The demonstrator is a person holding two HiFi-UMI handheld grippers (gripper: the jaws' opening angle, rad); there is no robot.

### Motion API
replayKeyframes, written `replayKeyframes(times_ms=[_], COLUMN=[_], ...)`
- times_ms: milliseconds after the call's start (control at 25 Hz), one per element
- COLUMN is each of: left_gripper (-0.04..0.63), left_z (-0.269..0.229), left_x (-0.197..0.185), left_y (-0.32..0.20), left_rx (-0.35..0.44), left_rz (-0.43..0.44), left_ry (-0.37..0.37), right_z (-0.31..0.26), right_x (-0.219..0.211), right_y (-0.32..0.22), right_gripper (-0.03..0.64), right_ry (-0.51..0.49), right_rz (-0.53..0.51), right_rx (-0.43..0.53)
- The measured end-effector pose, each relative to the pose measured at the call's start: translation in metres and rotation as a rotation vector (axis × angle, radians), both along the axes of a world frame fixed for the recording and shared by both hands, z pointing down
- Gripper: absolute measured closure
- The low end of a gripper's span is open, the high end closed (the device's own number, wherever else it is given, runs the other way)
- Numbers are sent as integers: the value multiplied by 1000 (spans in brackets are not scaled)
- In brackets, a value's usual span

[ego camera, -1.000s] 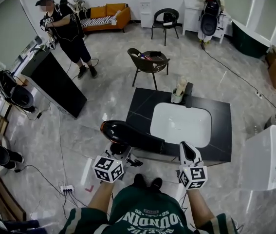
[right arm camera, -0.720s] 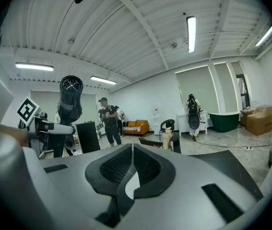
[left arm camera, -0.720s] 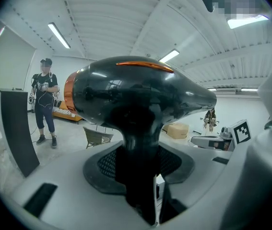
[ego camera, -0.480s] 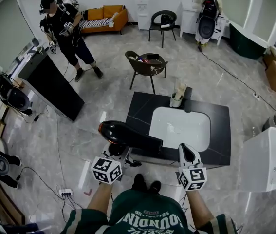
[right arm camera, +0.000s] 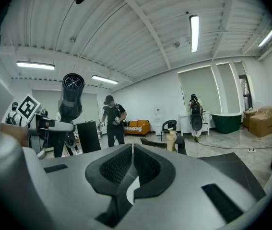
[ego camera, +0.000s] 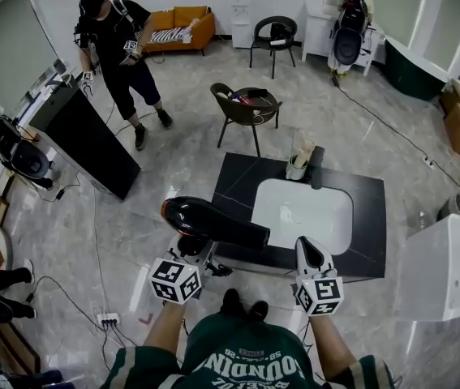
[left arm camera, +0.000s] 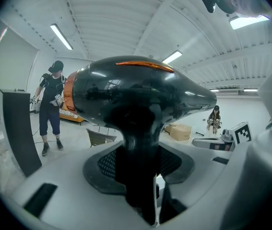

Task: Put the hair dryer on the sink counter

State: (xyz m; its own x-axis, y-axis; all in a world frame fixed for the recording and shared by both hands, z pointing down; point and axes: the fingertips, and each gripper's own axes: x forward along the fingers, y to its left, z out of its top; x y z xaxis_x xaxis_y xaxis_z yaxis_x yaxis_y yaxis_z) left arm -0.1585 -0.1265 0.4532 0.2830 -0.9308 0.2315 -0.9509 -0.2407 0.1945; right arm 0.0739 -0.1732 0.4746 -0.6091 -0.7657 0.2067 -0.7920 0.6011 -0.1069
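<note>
bystander [ego camera: 116, 47] has shifted; left tongs [ego camera: 193, 248] level, pinching hair dryer [ego camera: 213, 221], right tongs [ego camera: 307, 248] pressed together

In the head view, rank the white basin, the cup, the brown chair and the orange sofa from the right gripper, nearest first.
1. white basin, just ahead of the right gripper.
2. cup, back edge of the counter.
3. brown chair, beyond the counter.
4. orange sofa, farthest back, leftward.
</note>
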Motion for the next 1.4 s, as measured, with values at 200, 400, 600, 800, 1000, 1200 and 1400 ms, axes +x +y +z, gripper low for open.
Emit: replayKeyframes(times_ms=[200,400,600,800,1000,1200,1400], left_gripper=[417,417,417,417,417,417,417], left_z=[-8,-6,-2,9,27,42,53], left_x=[-5,-5,-2,-3,-11,-19,-25], left_y=[-5,-14,-35,-62,-92,-122,-148], left_rx=[14,10,0,-17,-49,-81,-109], left_rz=[-18,-20,-10,2,2,11,20], left_ry=[-12,-29,-24,-11,-5,9,25], right_z=[2,7,10,14,21,32,39], right_x=[2,2,2,-4,-12,-23,-31], right_y=[1,3,-11,-36,-65,-93,-112], right_gripper=[572,572,574,573,574,574,572], right_ry=[-6,-5,-1,11,14,24,34], right_rz=[-10,-15,-10,-8,-5,-6,-4], right_rx=[3,-5,-11,-19,-30,-52,-78])
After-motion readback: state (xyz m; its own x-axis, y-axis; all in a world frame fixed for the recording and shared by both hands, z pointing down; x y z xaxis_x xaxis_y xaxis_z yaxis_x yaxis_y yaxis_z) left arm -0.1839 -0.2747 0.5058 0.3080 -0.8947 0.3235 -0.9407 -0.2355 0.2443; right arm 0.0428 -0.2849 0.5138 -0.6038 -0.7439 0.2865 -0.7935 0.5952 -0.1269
